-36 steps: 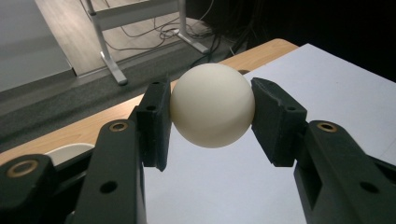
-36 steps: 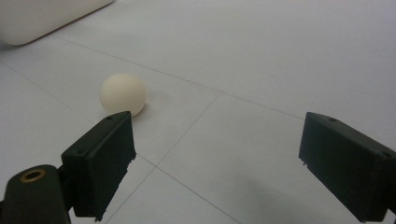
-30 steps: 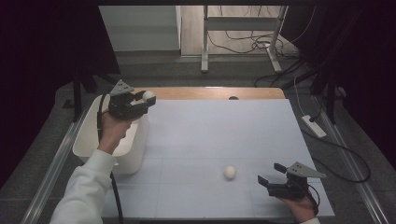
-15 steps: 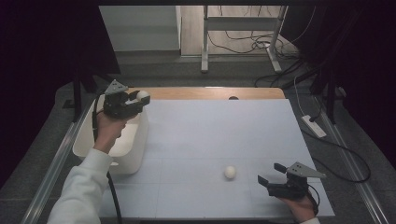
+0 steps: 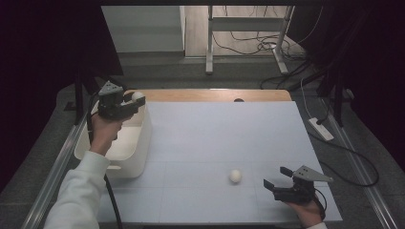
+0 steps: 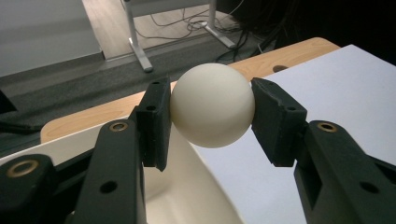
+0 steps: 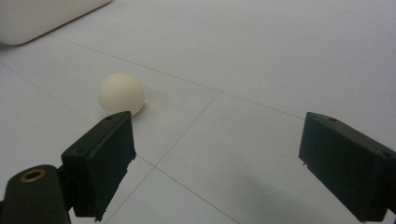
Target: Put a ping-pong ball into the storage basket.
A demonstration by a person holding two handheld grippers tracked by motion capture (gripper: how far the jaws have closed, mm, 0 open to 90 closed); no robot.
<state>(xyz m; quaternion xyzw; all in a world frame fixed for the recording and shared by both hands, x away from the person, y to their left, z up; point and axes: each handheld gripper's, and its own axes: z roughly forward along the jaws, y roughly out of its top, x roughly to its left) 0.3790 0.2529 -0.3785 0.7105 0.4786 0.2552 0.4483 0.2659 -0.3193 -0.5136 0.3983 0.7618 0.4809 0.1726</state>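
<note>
My left gripper (image 5: 134,101) is shut on a cream ball (image 6: 212,105) and holds it in the air over the far corner of a white bin (image 5: 125,148) at the table's left. In the left gripper view both pads press the ball's sides, with the bin's rim (image 6: 205,168) below. A second cream ball (image 5: 235,176) lies on the white table near the front. My right gripper (image 5: 276,177) rests on the table just right of that ball, open and with nothing held. In the right gripper view the ball (image 7: 122,94) lies beyond the left jaw, outside the gap.
The white tabletop (image 5: 219,138) spreads between the bin and the right gripper. A wooden edge (image 5: 215,95) with a dark hole (image 5: 238,100) runs along the far side. Table legs and cables (image 5: 267,43) lie on the floor beyond. A white power strip (image 5: 321,129) sits right of the table.
My left hand has carried the ball leftward and slightly down, from over the table's edge to above the bin's far corner. The right gripper and the loose ball have not moved.
</note>
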